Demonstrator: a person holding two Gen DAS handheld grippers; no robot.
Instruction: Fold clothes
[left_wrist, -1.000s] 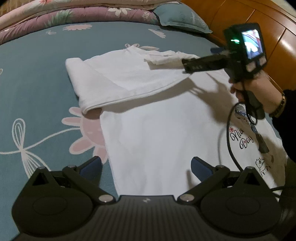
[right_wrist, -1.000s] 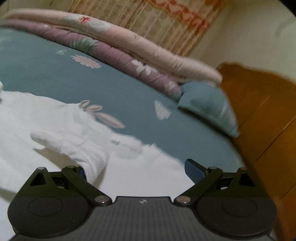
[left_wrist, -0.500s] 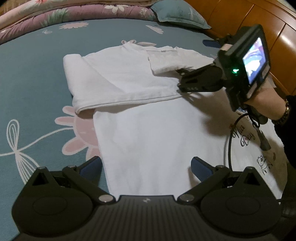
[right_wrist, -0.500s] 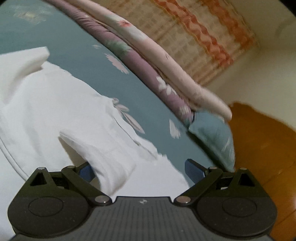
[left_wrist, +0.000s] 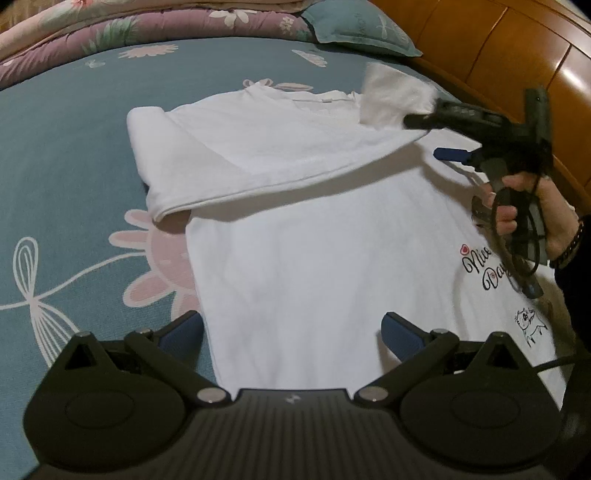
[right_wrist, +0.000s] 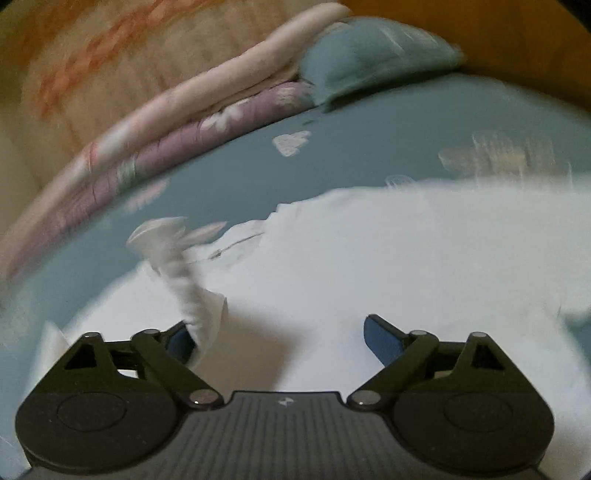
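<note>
Rolled and swung sideways since earlier: right tongs (right_wrist: 280, 332), wide but closing, dragging white cotton T-shirt's sleeve (left_wrist: 395, 99) inward for folding; left tongs (left_wrist: 291, 328) wide, empty.

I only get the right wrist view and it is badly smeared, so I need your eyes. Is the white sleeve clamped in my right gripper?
Observer: No. In the left wrist view the right gripper has its jaws apart and closing, the white sleeve flap draped on the upper finger.
Operator: Where is the left gripper?
Observer: The left gripper is open, hovering over the white T-shirt's near hem.
Operator: Any folding done?
Observer: The shirt's far left side is folded inward over the body; black "Nice Day" lettering lies beneath your hand.
</note>
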